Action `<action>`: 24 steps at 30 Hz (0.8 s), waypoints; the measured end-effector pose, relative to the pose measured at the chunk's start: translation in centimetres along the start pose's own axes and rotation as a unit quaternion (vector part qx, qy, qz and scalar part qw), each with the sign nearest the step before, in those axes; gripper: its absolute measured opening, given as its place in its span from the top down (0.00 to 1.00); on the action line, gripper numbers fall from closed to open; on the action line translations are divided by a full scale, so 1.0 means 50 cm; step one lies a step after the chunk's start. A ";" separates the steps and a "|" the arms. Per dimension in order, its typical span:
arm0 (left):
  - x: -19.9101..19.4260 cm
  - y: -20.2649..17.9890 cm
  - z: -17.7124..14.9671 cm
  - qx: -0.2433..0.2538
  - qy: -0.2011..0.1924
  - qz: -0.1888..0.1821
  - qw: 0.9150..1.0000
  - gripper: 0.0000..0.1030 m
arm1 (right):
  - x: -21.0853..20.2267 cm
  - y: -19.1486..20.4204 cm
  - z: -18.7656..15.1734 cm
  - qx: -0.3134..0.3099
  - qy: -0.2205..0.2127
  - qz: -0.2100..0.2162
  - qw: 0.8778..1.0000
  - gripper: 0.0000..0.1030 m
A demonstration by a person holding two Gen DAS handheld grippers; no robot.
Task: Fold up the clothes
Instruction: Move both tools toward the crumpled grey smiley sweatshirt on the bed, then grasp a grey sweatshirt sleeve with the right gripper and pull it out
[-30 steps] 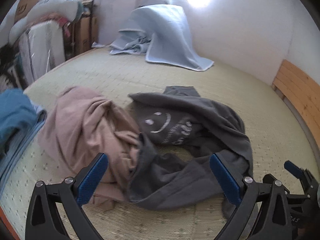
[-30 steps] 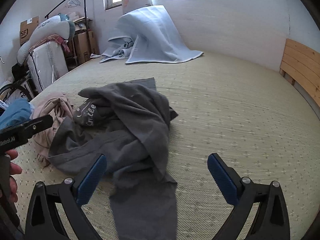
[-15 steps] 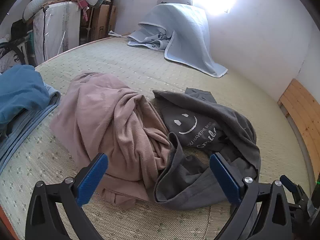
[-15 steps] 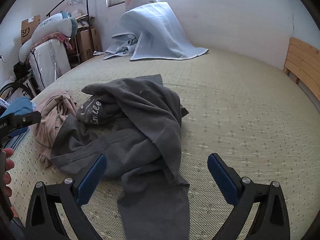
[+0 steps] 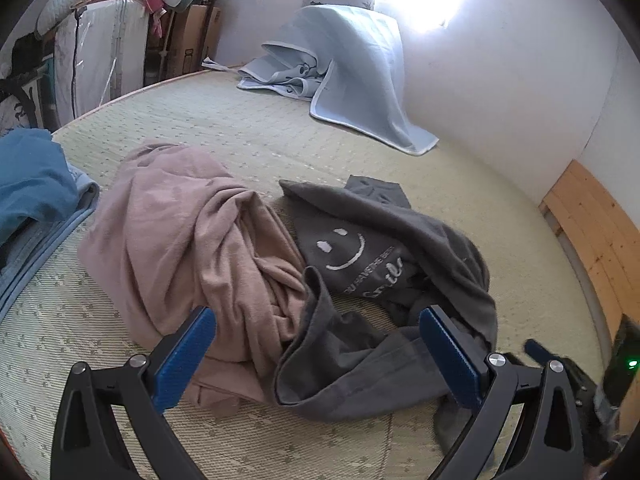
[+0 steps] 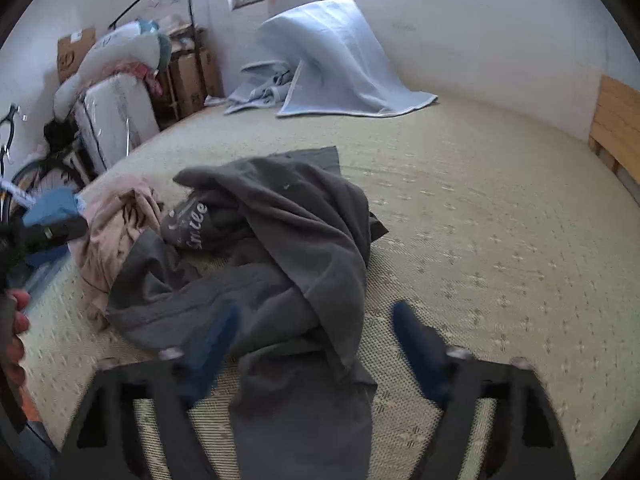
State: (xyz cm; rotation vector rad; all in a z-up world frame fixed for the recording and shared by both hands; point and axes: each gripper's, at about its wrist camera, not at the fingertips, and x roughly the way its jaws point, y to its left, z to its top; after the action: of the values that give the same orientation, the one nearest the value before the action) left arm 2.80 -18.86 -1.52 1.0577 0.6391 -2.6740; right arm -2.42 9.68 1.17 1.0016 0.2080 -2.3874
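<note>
A crumpled dark grey garment (image 5: 384, 264) with a white smiley print lies on the woven bed mat (image 5: 224, 128), with a bunched pink garment (image 5: 180, 236) against its left side. My left gripper (image 5: 316, 344) hovers open above the seam where the pink and grey cloth meet, touching neither. In the right wrist view the grey garment (image 6: 280, 240) spreads toward me, and a flat grey part runs between the blurred blue fingers (image 6: 212, 344). My right gripper (image 6: 316, 340) is closing its jaws around that cloth, and the pads stand apart from it. The pink garment (image 6: 116, 228) lies left of it.
Blue folded clothes (image 5: 32, 184) sit at the mat's left edge. A pale blue blanket (image 5: 352, 72) is heaped by the far wall. A wooden bed frame (image 5: 592, 248) borders the right. A wrapped mattress (image 6: 116, 116), boxes and a bicycle stand left. A hand (image 6: 16, 332) holds the left gripper.
The right gripper's fingers have come closer together and are blurred. The left wrist view has rolled and swung left, bringing the pink garment nearer the centre.
</note>
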 end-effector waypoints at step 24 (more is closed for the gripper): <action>0.019 -0.034 0.003 -0.025 0.013 -0.020 0.999 0.00 | 0.076 -0.026 0.023 -0.013 0.015 -0.014 1.000 0.91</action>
State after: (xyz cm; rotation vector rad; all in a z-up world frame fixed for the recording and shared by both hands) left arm 1.46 -17.44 -1.52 1.0799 0.7357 -2.6673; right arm -6.02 8.83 -0.75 1.0300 0.2648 -2.3889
